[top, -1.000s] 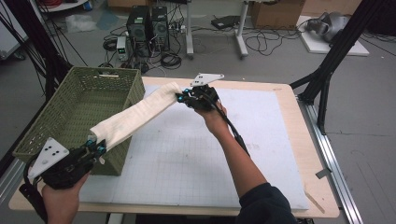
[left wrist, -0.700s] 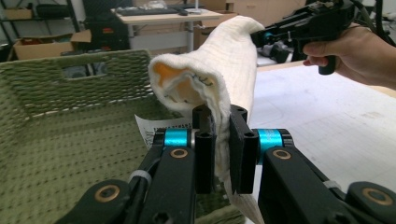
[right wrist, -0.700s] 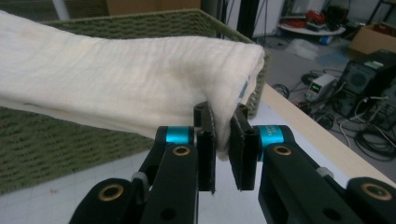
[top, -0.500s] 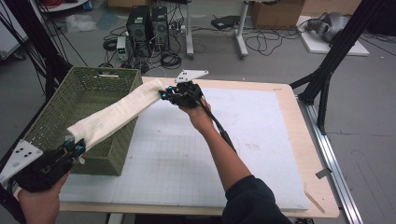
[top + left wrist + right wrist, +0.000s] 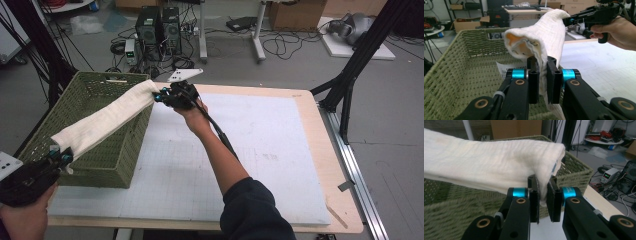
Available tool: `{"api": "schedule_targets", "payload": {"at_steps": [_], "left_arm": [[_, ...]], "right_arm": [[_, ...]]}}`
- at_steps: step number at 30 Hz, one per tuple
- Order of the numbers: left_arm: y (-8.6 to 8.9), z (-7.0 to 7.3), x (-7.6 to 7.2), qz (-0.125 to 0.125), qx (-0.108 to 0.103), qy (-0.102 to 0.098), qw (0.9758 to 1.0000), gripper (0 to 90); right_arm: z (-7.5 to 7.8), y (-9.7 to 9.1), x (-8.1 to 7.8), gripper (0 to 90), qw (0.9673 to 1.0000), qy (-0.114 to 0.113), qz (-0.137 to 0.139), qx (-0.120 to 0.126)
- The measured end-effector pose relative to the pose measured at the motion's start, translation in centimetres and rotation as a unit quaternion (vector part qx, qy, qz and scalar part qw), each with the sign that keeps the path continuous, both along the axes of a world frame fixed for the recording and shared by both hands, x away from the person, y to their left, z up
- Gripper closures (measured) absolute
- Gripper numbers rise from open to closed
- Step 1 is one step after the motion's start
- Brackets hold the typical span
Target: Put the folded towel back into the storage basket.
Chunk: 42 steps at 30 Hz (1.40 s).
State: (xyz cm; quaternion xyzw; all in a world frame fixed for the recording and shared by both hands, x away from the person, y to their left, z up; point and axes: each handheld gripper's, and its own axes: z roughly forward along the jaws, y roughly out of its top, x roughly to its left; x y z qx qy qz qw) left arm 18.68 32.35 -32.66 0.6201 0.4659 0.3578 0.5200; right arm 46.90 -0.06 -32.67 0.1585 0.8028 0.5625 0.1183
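both grippers, left (image 5: 61,156) and right (image 5: 161,96), are clamped on a cream cloth (image 5: 102,120) stretched right over the green basket (image 5: 120,150)

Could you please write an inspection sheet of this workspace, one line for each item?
Surface: table with a white mat.
Job's things: folded cream towel stretched over the green woven basket.
Clutter: nothing seen on the mat.
Grippers: left gripper shut on one towel end; right gripper shut on the other end.
Cables: black cable runs along the right forearm; loose cables on the floor.
Surroundings: computer towers, black frame legs.
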Motion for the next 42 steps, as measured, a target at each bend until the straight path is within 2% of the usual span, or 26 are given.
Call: {"api": "schedule_targets", "payload": {"at_steps": [10,18,26,31,34,36,37,38,39,40,42], "left_arm": [[1.4,-0.4,-0.1,0.017,-0.002,0.003,0.9998,82.0],[2.6,-0.4,-0.4,0.03,-0.002,0.005,0.9995,81.9],[3.2,-0.7,0.4,0.039,-0.003,0.012,0.9992,81.5],[3.5,-0.7,0.6,0.047,0.004,0.017,0.9988,81.0],[4.2,-1.0,1.5,0.059,-0.002,0.043,0.9973,79.0],[4.7,-1.2,2.1,0.075,-0.003,0.061,0.9953,67.9],[4.7,-1.2,2.1,0.075,-0.003,0.061,0.9953,56.1],[4.9,-1.3,2.4,0.097,-0.006,0.069,0.9929,42.5],[4.9,-1.3,2.3,0.108,-0.006,0.066,0.992,33.9],[4.9,-1.3,2.2,0.112,-0.003,0.063,0.9917,28.7],[4.9,-1.2,1.9,0.122,0.005,0.058,0.9908,26.1]], "right_arm": [[0.8,3.4,1.3,82.1,0.9999,0.0,0.008,-0.013],[0.5,5.7,1.6,82.1,0.9997,0.002,0.007,-0.022],[0.5,7.3,2.0,82.0,0.9992,0.008,-0.013,-0.036],[0.4,7.9,2.2,82.0,0.999,0.01,-0.017,-0.04],[0.3,8.9,2.2,81.6,0.9983,0.011,-0.03,-0.049],[0.3,9.4,2.2,77.5,0.9973,0.009,-0.043,-0.059],[0.3,9.4,2.2,77.5,0.9973,0.009,-0.043,-0.059],[0.2,9.8,2.3,63.6,0.9963,0.011,-0.059,-0.062],[0.2,9.8,2.3,60.3,0.9962,0.017,-0.059,-0.062],[0.2,9.8,2.3,58.3,0.9961,0.019,-0.059,-0.062],[0.3,9.5,2.2,56.2,0.9964,0.017,-0.058,-0.06]]}}
